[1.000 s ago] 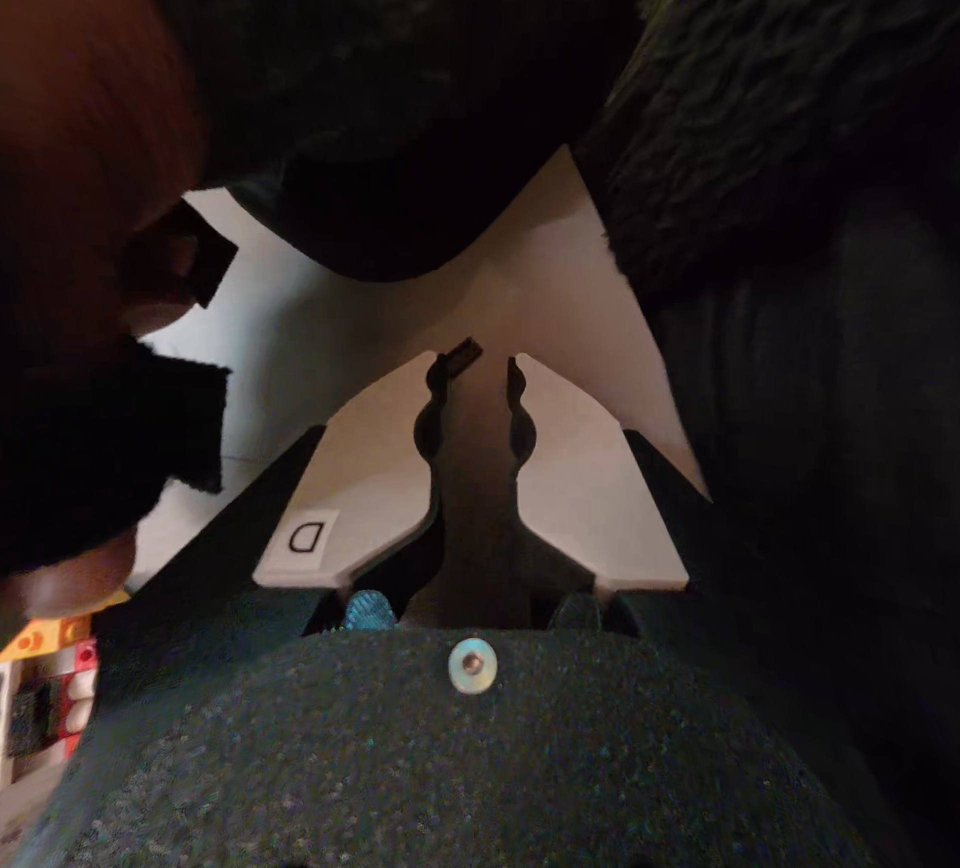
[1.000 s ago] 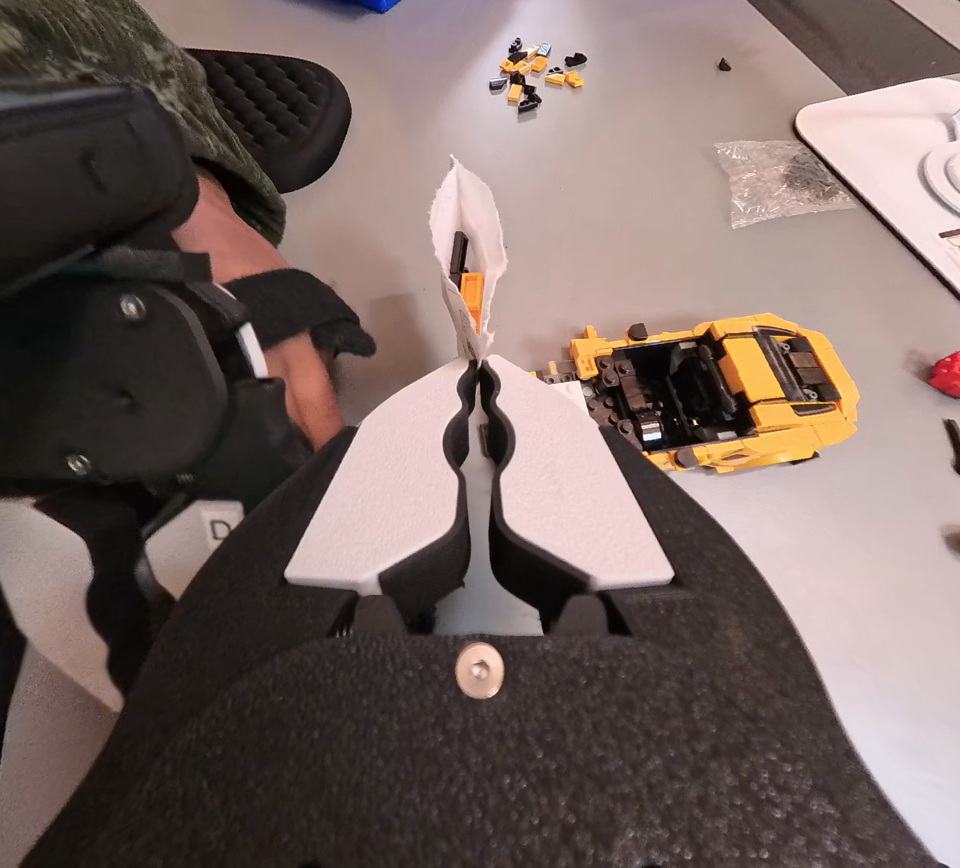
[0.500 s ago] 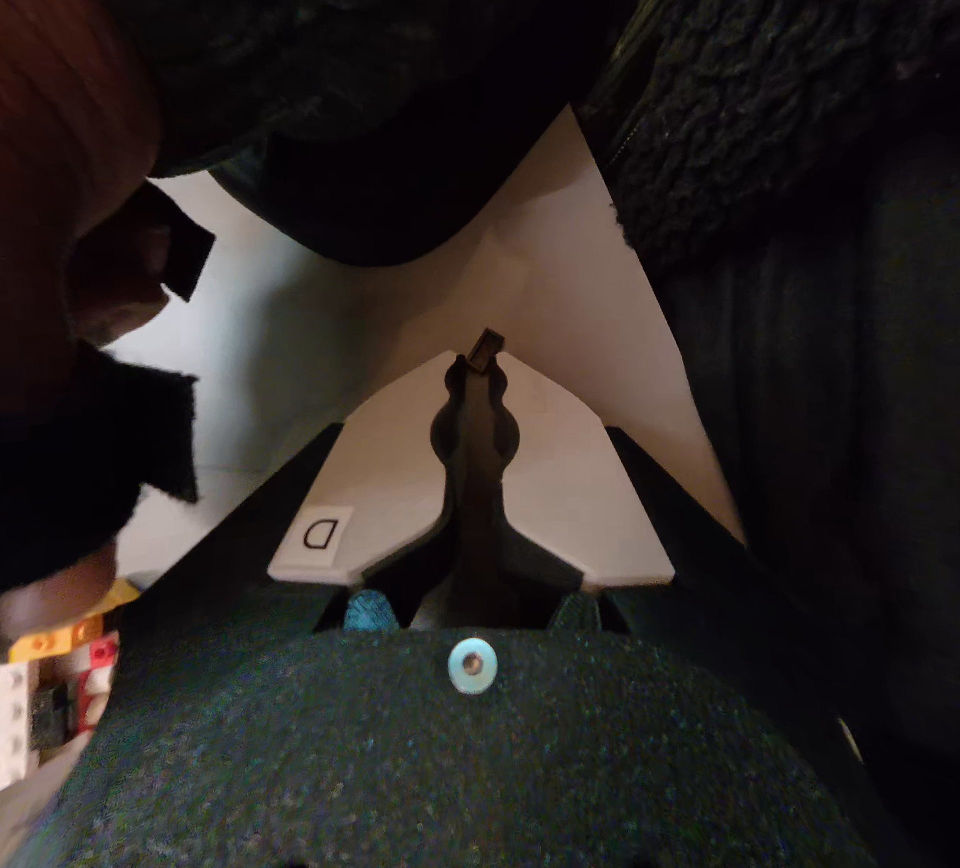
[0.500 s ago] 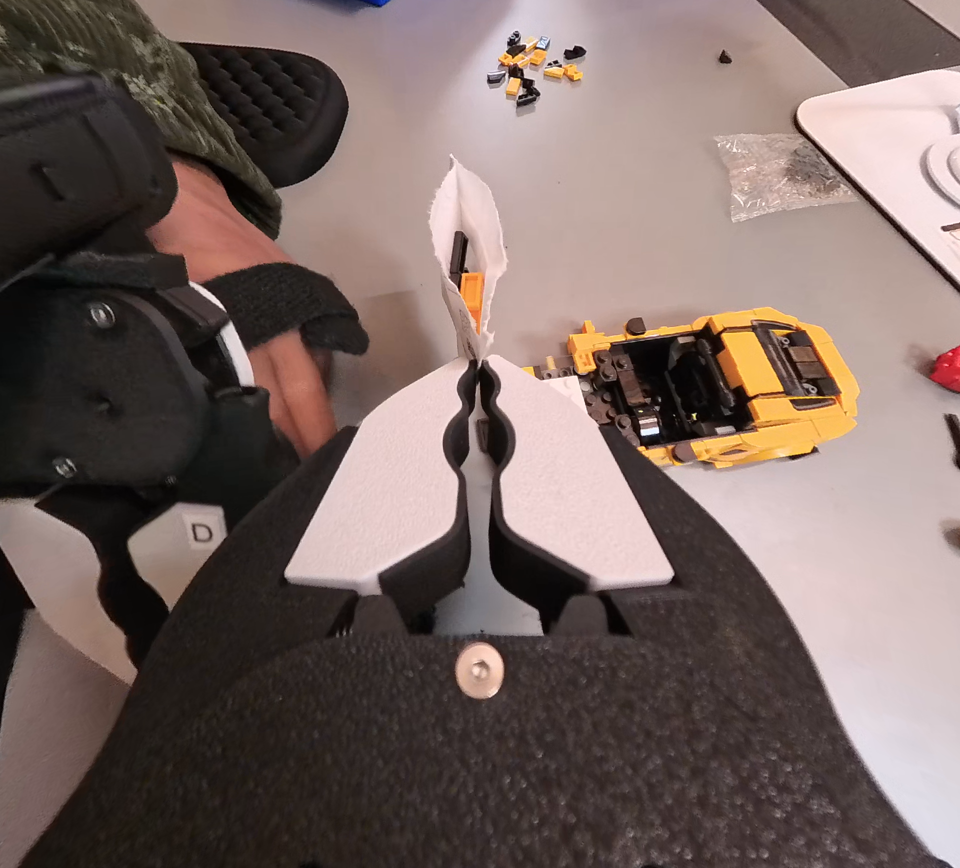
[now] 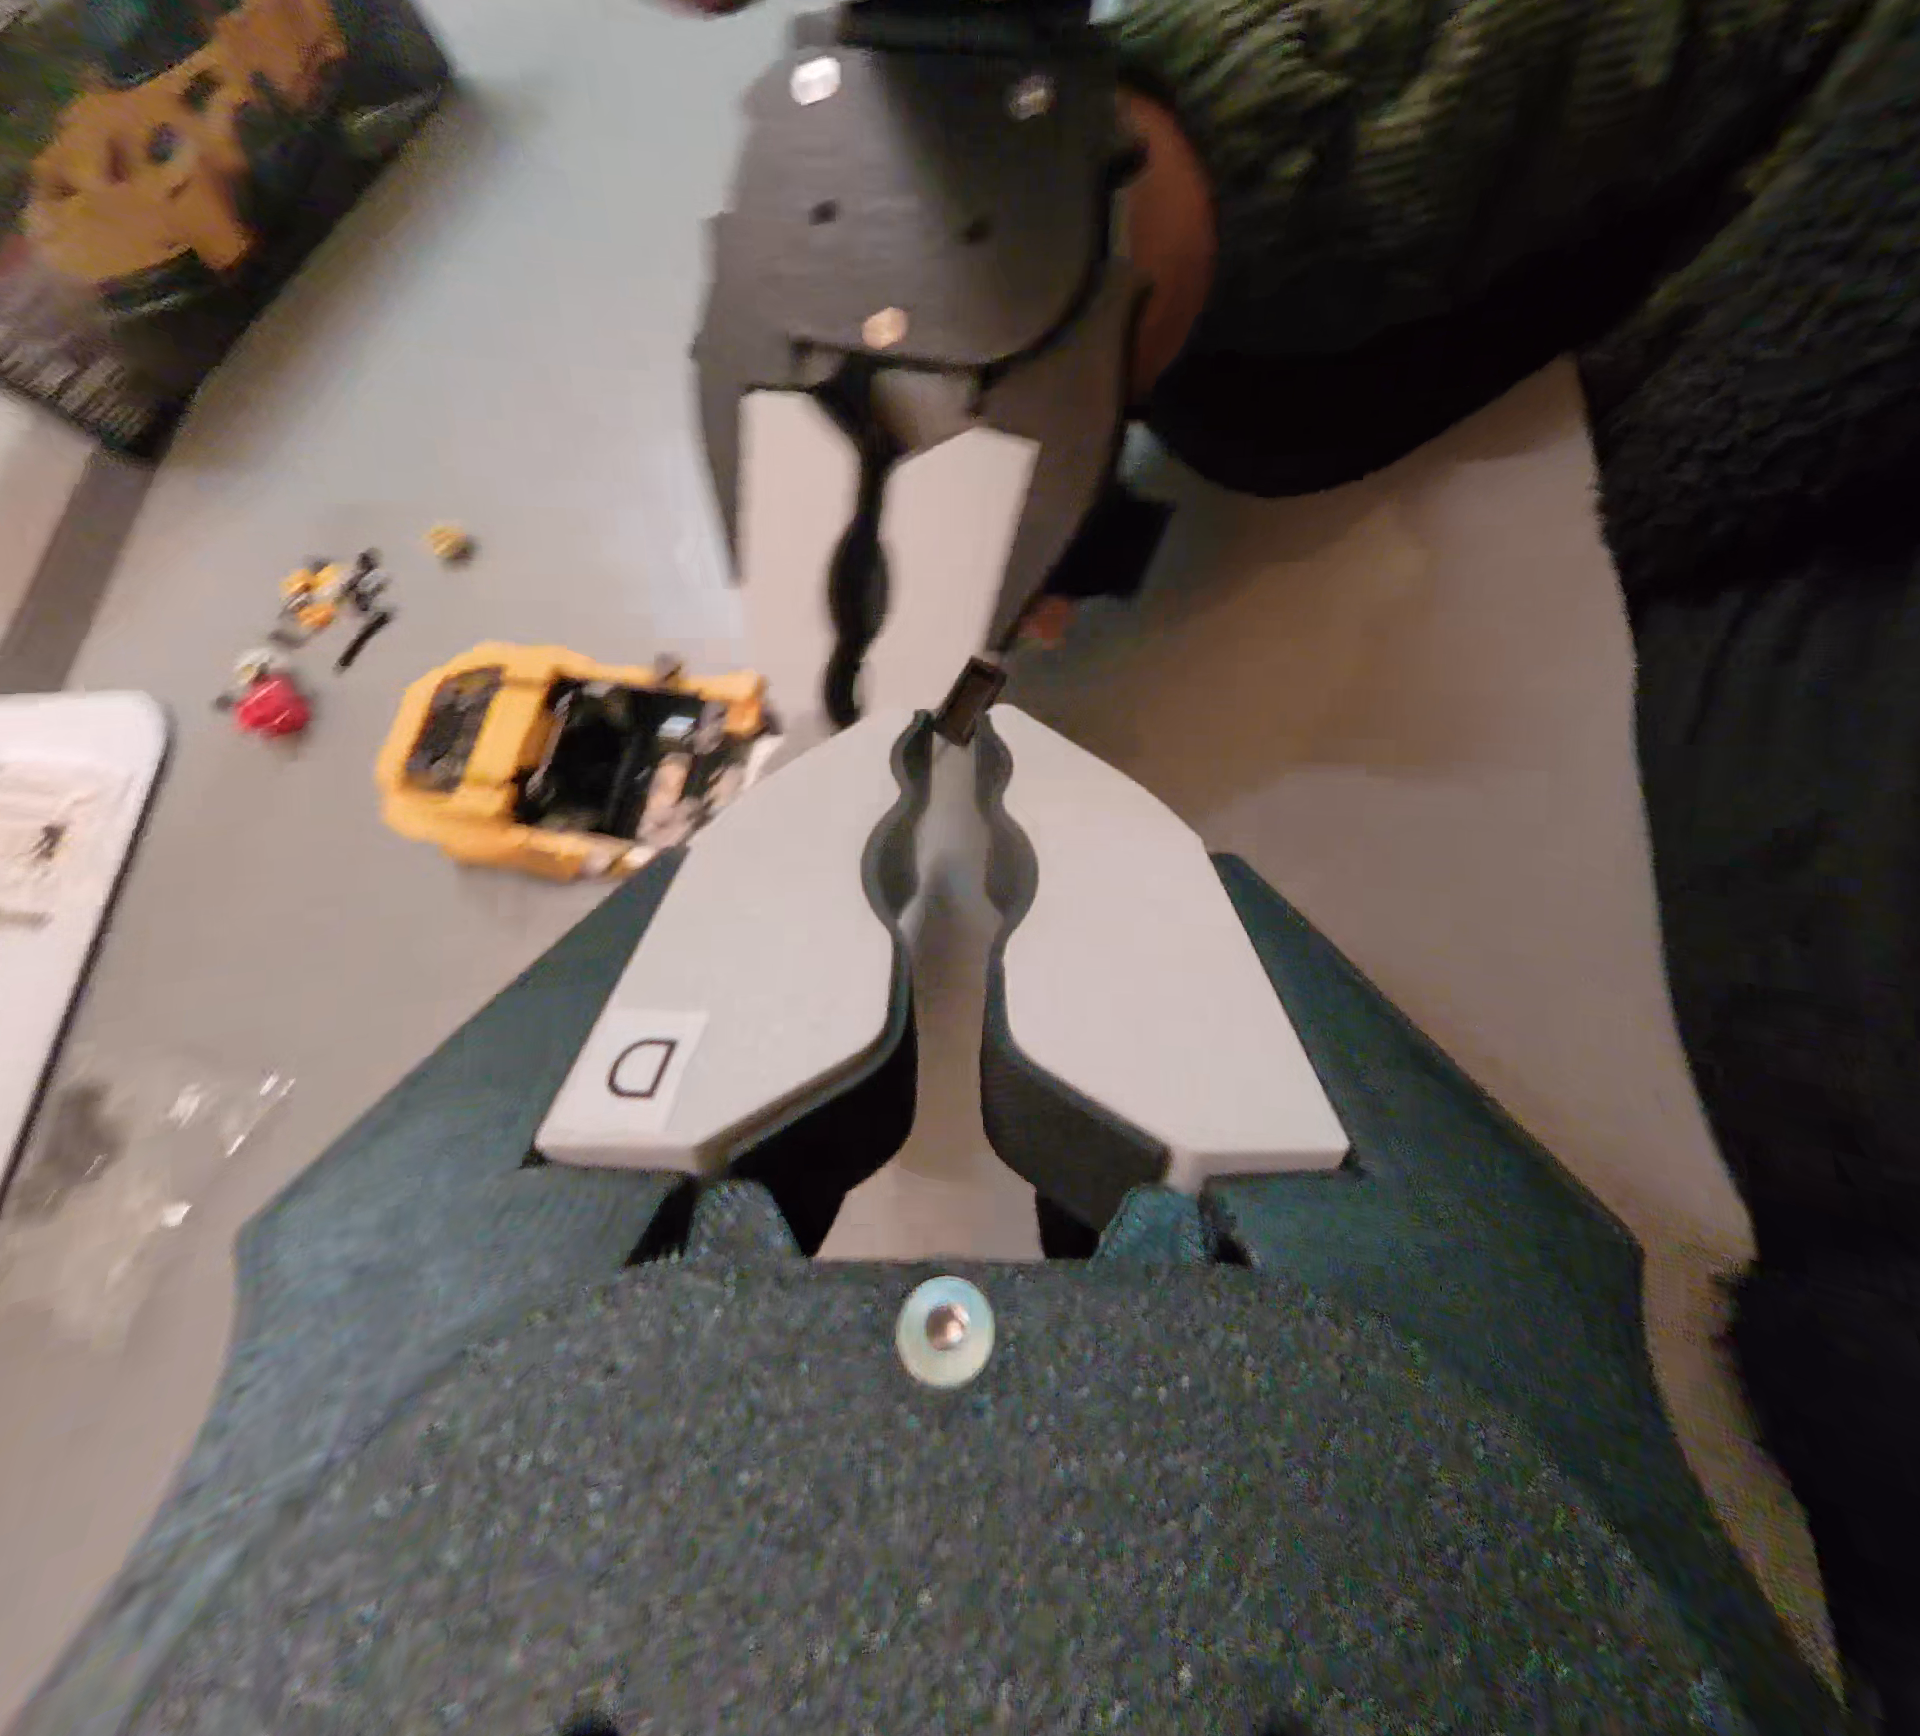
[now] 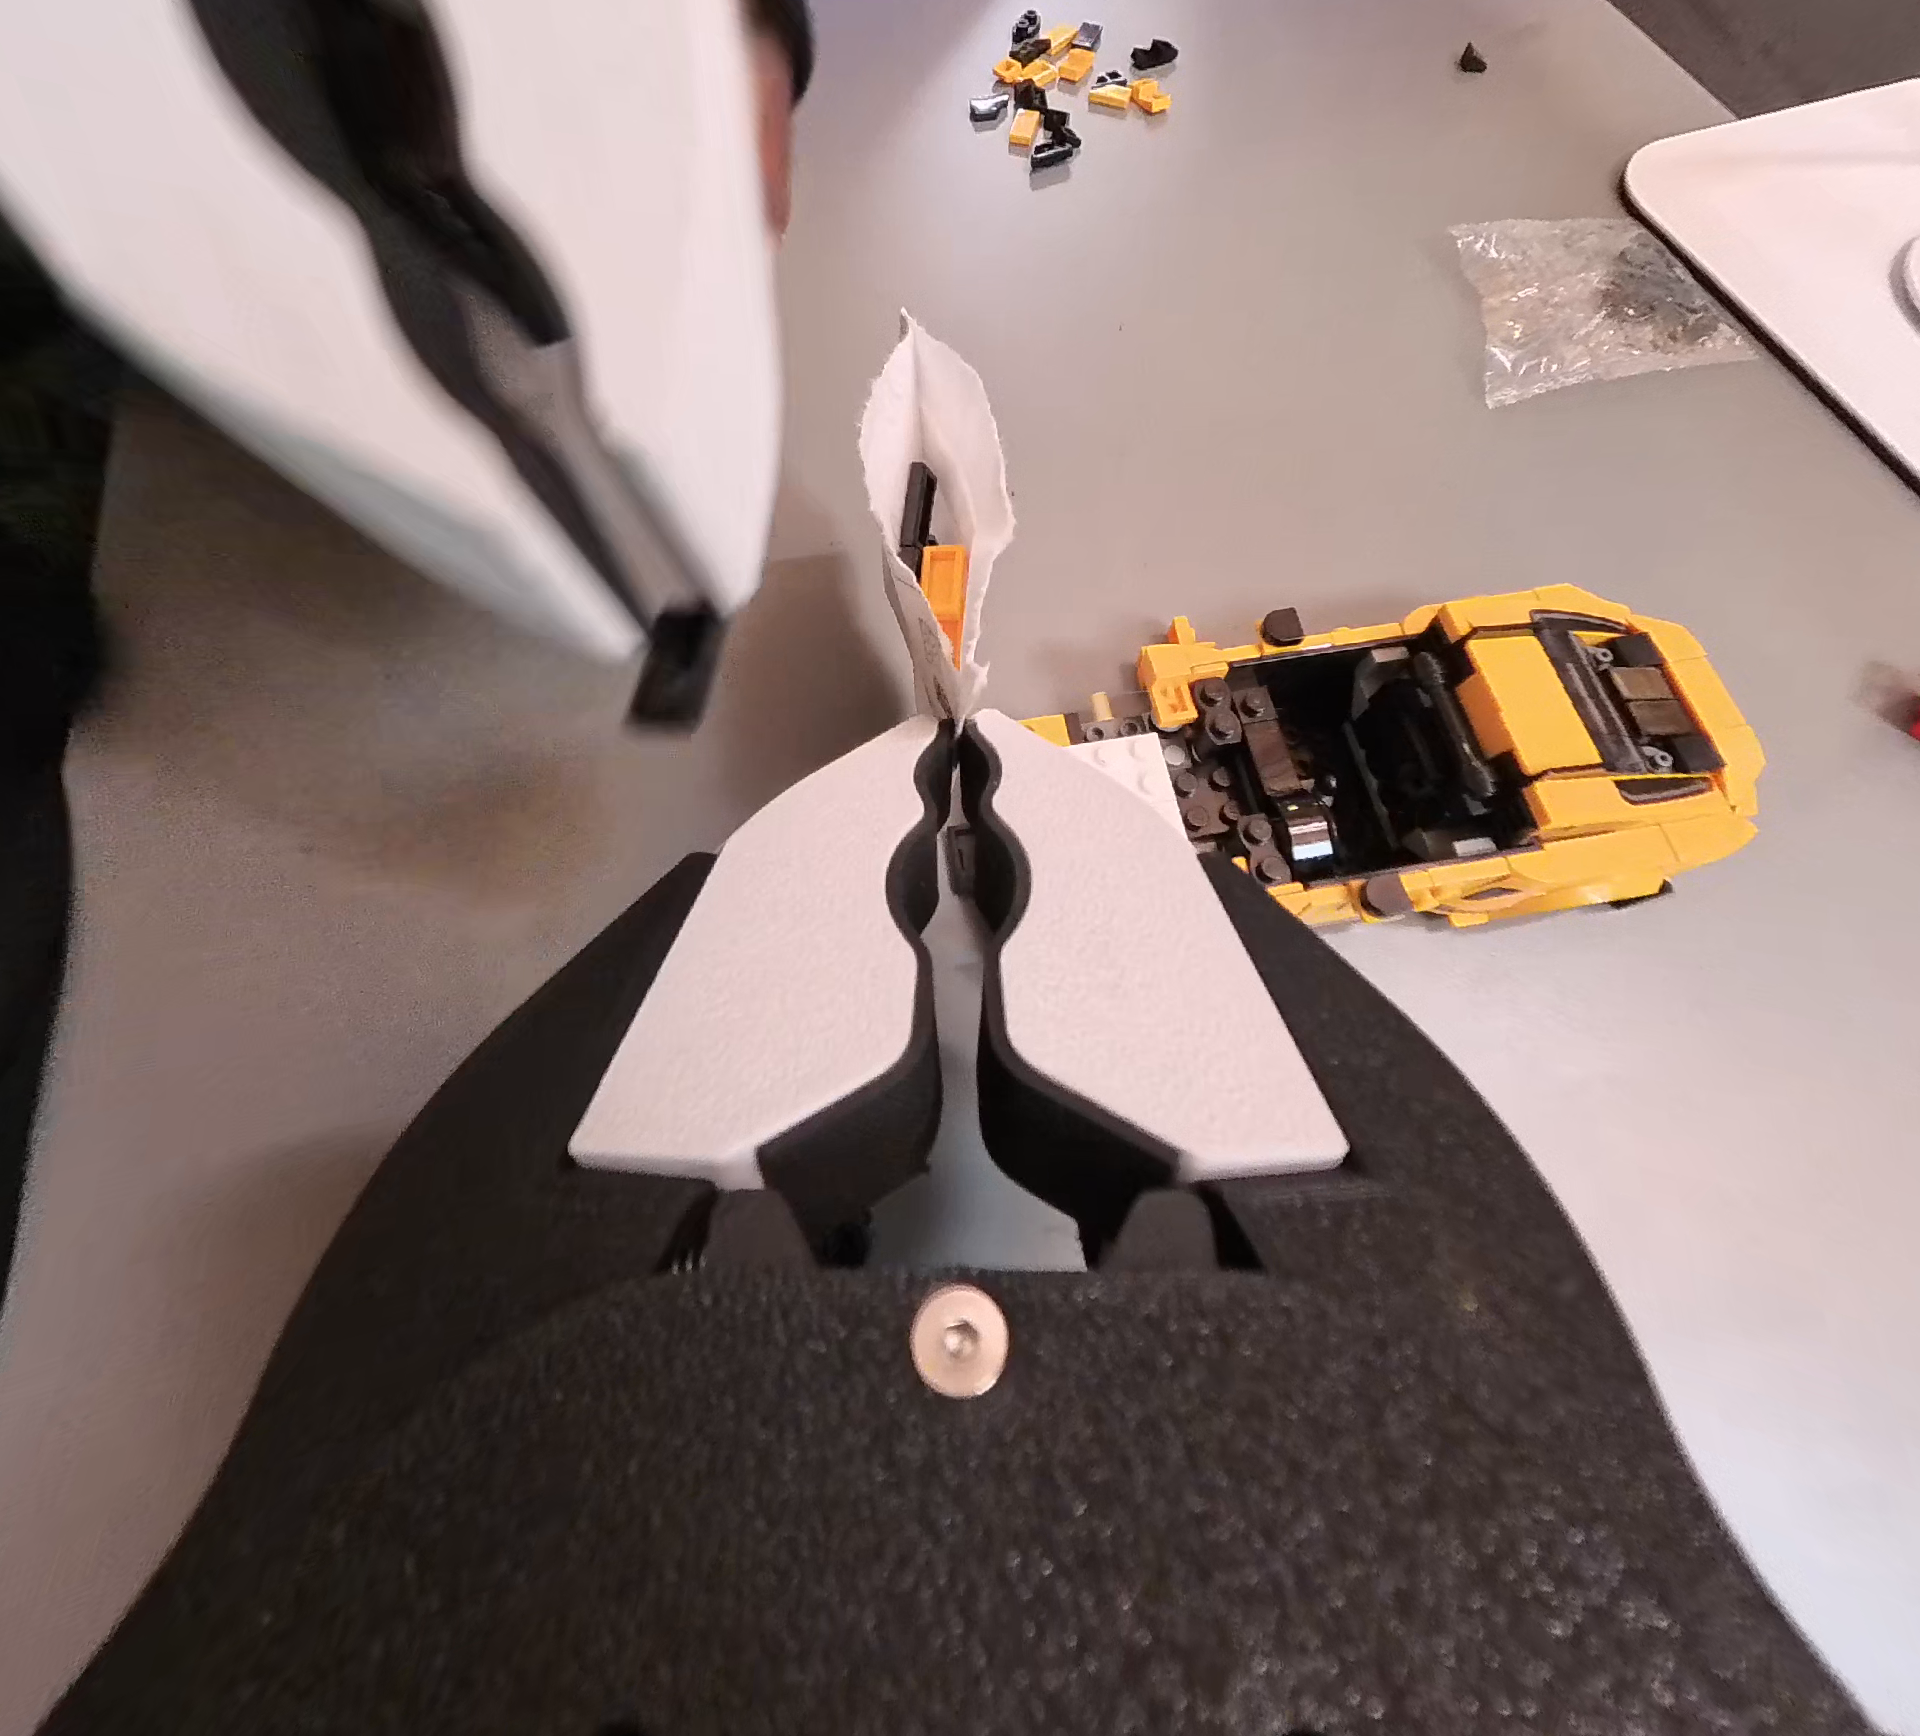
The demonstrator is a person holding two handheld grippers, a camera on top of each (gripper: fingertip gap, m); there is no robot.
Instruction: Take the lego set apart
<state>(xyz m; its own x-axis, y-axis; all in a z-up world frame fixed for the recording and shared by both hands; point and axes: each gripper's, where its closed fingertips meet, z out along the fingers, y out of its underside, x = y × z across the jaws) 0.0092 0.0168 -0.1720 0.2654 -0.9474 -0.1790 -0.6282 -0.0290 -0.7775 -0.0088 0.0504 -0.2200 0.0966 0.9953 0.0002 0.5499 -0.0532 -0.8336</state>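
Observation:
My left gripper (image 5: 951, 720) is shut on a small black lego piece (image 5: 971, 694) that sticks out of its fingertips. In the right wrist view it shows blurred at the upper left (image 6: 681, 621), with the black piece (image 6: 670, 678) held above the table. My right gripper (image 6: 961, 730) is shut on the lower end of a torn white paper bag (image 6: 971, 460) that stands upright and holds a black and an orange piece. The partly stripped yellow lego car (image 6: 1496, 720) lies just right of it, and also shows in the left wrist view (image 5: 488, 777).
A pile of loose yellow and black pieces (image 6: 1070, 86) lies farther back. A clear plastic bag (image 6: 1579, 304) and a white tray (image 6: 1818, 211) are at the right. A red piece (image 5: 272, 710) and the printed lego box (image 5: 177, 128) lie past the car. A person's green sleeve (image 5: 1507, 128) is at the right. Spacing between my two grippers at the tips: around 6 centimetres.
My left gripper closed on the black piece, then swung away from the person's clothing and out over the table toward the paper bag. The right gripper and bag stayed put.

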